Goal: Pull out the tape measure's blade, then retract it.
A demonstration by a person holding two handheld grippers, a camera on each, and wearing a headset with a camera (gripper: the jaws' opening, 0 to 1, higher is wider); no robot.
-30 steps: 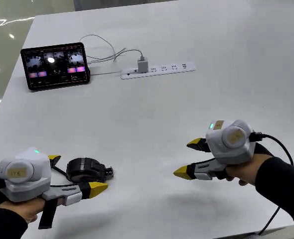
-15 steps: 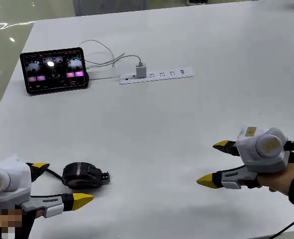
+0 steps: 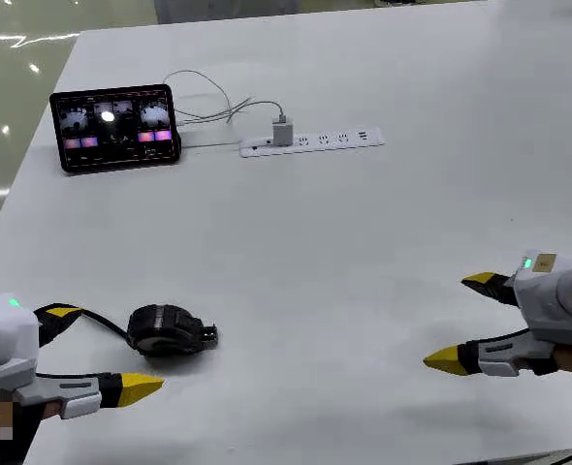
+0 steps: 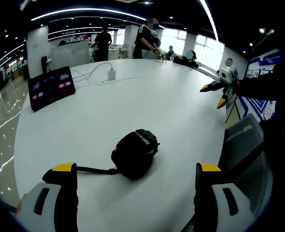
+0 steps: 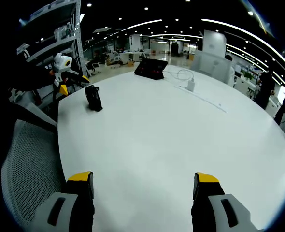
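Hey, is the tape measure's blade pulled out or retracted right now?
Retracted. The tape measure lies on the table with no blade extending from its case.

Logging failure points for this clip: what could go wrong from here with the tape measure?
The tape measure lies loose ahead of the open left gripper; a weak grasp could let it slide during the pull. Its strap runs toward that gripper and could snag.

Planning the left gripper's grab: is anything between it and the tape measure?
Nothing visible: the tape measure lies on the white table ahead of the open left gripper, its own strap trailing toward one jaw.
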